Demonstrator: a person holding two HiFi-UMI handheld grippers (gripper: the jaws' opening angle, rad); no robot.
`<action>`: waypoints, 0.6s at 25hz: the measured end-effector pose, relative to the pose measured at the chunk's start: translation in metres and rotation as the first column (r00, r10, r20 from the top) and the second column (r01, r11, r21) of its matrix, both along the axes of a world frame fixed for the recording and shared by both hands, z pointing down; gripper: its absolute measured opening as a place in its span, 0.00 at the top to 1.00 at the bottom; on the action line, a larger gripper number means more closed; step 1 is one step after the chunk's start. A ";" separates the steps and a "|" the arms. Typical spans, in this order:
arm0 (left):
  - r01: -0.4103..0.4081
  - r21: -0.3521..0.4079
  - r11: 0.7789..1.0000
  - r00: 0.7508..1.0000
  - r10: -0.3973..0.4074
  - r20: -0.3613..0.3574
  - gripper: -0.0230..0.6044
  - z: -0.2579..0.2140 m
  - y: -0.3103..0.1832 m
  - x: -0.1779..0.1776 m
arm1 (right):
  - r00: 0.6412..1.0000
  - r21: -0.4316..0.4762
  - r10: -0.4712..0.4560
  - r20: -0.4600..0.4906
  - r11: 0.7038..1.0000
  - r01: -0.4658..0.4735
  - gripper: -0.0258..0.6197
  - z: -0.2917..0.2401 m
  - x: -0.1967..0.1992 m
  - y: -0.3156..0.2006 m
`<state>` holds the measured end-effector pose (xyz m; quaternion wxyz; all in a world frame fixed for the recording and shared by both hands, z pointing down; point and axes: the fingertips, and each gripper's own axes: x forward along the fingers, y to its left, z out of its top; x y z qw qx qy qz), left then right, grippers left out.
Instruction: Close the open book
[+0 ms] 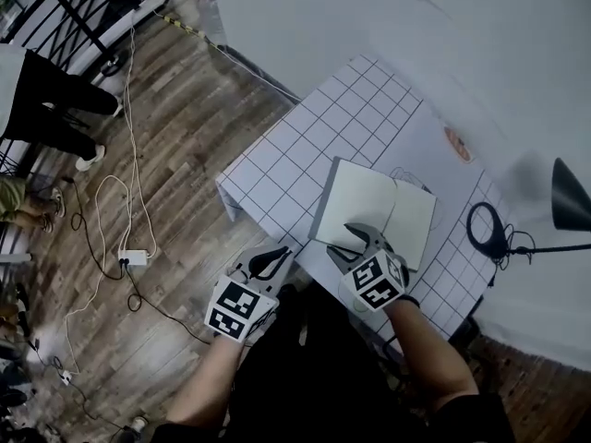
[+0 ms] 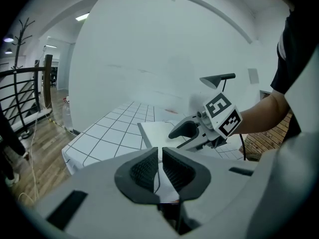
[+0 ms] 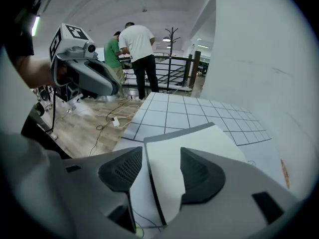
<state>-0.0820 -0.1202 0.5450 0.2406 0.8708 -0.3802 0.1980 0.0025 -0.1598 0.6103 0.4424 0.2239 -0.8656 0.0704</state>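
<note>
An open book (image 1: pixel 374 212) with blank white pages lies flat on the grid-patterned table (image 1: pixel 351 109). My right gripper (image 1: pixel 346 241) hangs over the book's near edge and points steeply down, its jaws open. In the right gripper view the book (image 3: pixel 199 143) and its grey cover edge show below the right gripper (image 3: pixel 162 171), and the pads touch nothing. My left gripper (image 1: pixel 275 258) is shut and empty near the table's near-left corner, left of the book. The left gripper view shows the left gripper (image 2: pixel 160 171) pointing at the book (image 2: pixel 154 131) and at the right gripper (image 2: pixel 187 131).
A black desk lamp (image 1: pixel 568 197) and a coiled black cable (image 1: pixel 485 229) sit at the table's right end. A small orange mark (image 1: pixel 457 144) lies beyond the book. White cables and a power strip (image 1: pixel 132 257) lie on the wooden floor. Two people (image 3: pixel 134 54) stand by a railing.
</note>
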 end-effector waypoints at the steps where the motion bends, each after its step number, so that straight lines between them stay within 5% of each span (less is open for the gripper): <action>1: 0.003 -0.001 1.000 1.000 -0.003 0.000 0.94 0.003 -0.001 -0.001 | 1.000 -0.006 -0.017 -0.022 1.000 0.017 0.60 0.009 -0.001 -0.001; 10: 0.053 -0.063 0.997 0.998 -0.054 -0.019 0.94 0.021 0.018 -0.011 | 0.987 -0.072 -0.106 -0.121 0.993 0.097 0.56 0.039 -0.004 0.002; 15: 0.081 0.002 0.997 0.995 -0.081 -0.066 0.91 0.009 0.004 -0.006 | 0.992 -0.103 -0.086 -0.091 0.992 0.076 0.58 0.037 -0.002 -0.001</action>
